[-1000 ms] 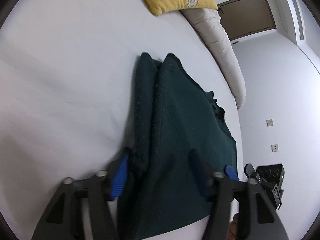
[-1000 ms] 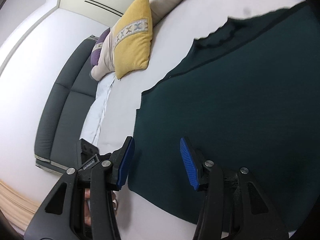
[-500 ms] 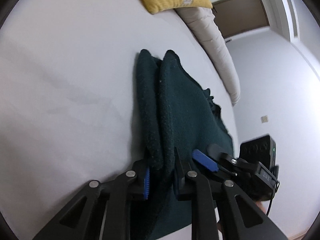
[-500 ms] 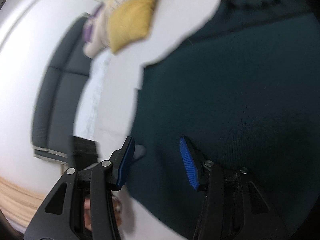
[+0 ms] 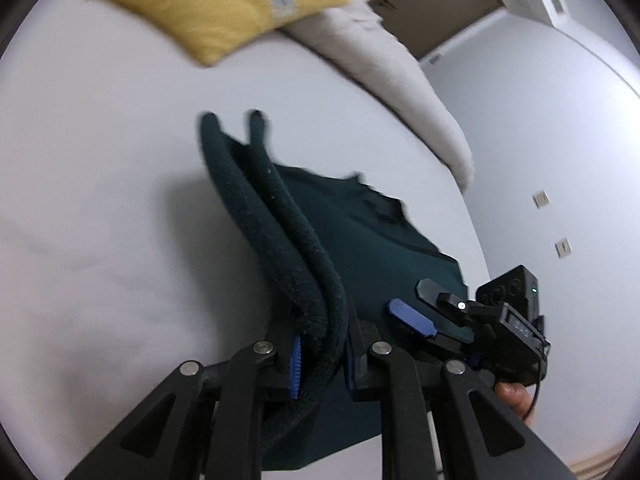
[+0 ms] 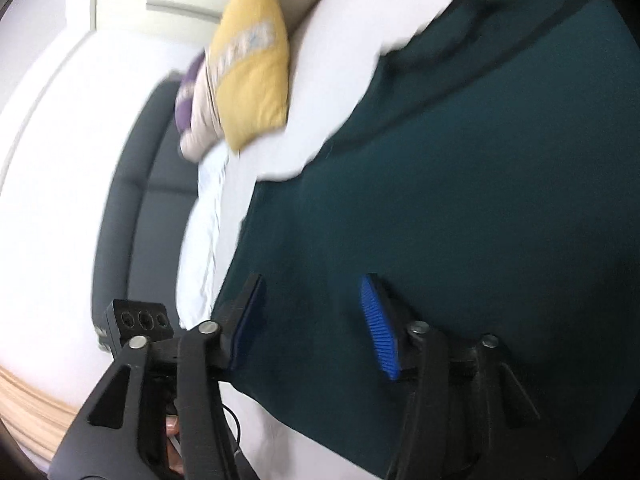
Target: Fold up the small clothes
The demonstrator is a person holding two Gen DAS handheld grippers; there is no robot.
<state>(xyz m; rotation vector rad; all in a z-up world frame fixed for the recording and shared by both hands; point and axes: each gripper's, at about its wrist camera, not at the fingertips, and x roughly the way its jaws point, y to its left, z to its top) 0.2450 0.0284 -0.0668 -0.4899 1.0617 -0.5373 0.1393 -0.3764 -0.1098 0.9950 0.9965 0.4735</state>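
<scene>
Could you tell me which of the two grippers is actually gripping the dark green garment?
The left gripper: its jaws pinch the garment's rolled edge, while the right gripper stands open above the cloth.

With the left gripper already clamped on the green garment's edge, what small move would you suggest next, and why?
Probably close the right gripper on the fabric between its pads. The left gripper, whose jaws have just been closing, already pinches the rolled edge of the dark green garment and lifts it off the white bed, while the right jaws stand open over flat cloth.
</scene>
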